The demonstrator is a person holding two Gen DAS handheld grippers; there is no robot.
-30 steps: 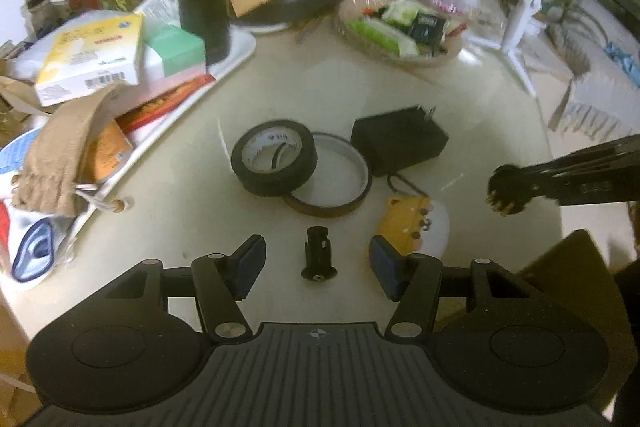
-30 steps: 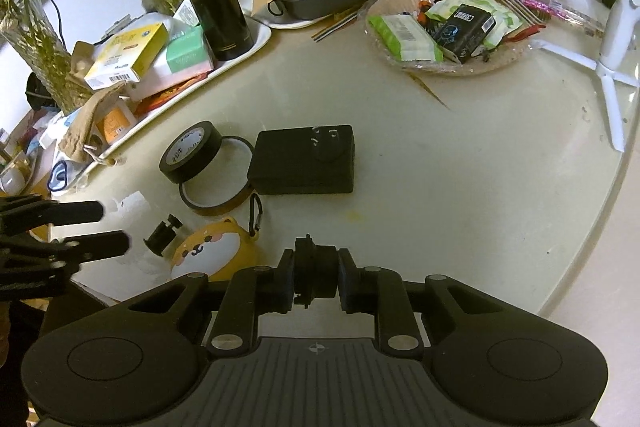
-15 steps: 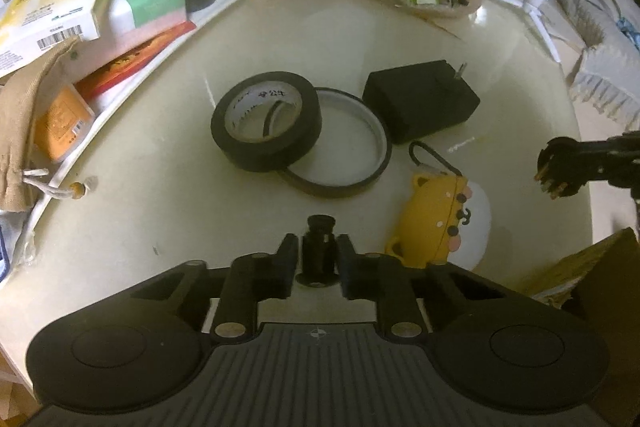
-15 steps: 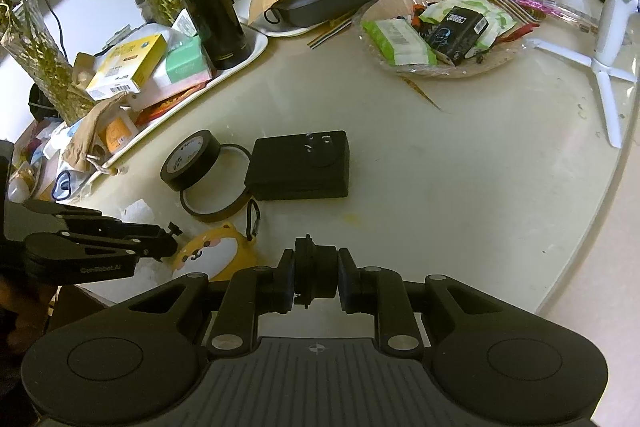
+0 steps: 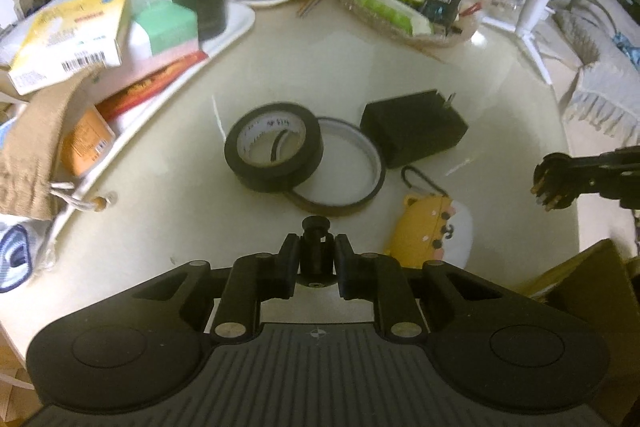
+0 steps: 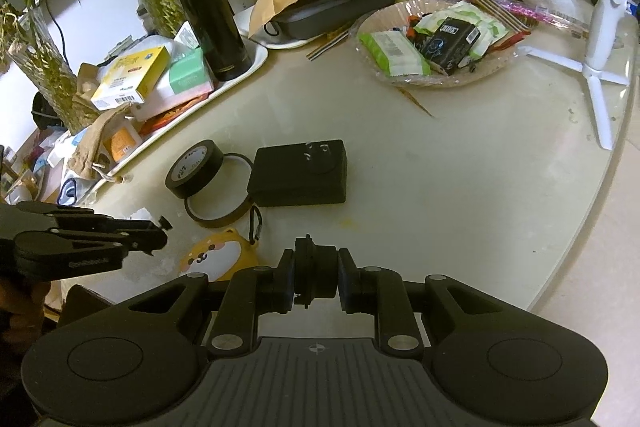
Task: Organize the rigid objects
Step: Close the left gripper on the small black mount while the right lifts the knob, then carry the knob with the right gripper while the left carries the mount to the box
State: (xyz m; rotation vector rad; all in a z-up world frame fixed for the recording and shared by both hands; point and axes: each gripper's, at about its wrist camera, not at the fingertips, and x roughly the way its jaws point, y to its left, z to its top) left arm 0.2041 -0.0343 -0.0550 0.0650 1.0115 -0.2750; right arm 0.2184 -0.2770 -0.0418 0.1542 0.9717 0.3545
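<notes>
Left gripper (image 5: 317,259) clamps the knob (image 5: 316,247), right gripper (image 6: 316,277) clamps a ring (image 6: 316,273) (both ready to sort).

Two wrist cameras over one cluttered table

Each fisheye camera sits just behind its own gripper and looks steeply down along the fingers at the pale table (image 5: 172,187). The left view hangs close above the black tape roll (image 5: 274,151); the right view looks from farther back. Both share the tape roll, black power adapter (image 6: 298,173), yellow dog-shaped toy (image 6: 220,255) and snack basket (image 5: 410,9)
</notes>
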